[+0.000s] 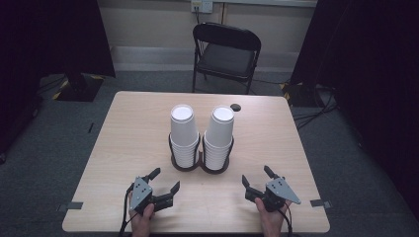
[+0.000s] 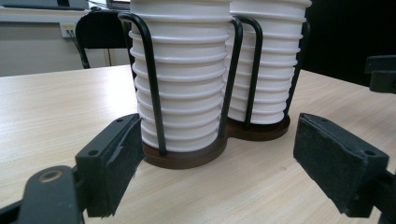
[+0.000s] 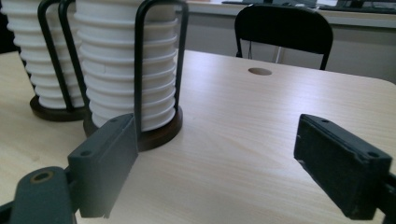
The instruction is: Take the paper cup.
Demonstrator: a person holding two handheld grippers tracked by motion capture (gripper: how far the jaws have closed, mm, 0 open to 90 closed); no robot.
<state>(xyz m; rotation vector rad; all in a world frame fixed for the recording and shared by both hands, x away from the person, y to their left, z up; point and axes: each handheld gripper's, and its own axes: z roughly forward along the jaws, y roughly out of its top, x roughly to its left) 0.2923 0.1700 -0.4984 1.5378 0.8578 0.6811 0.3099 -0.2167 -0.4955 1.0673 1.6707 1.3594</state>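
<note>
Two stacks of white paper cups (image 1: 202, 133) stand mid-table in a black wire holder (image 1: 200, 163), light, thin-walled, easily crushed, likely best pinched gently at the top cup's side; left gripper (image 1: 165, 180) and right gripper (image 1: 257, 177) wide, empty.

Two stacks of white paper cups: left stack (image 1: 183, 133), right stack (image 1: 219, 136). Cups per stack too tightly nested for an exact count; around nine or ten rims countable on the nearer stack in the left gripper view (image 2: 180, 79). One dark double holder (image 1: 200, 165) with two round bases and black wire hoops. One wooden table (image 1: 123, 143), with one round hole (image 1: 235, 106). One black folding chair (image 1: 226, 54). Two handheld grippers: left gripper (image 1: 163, 181), right gripper (image 1: 256, 177). Two hands.
</note>
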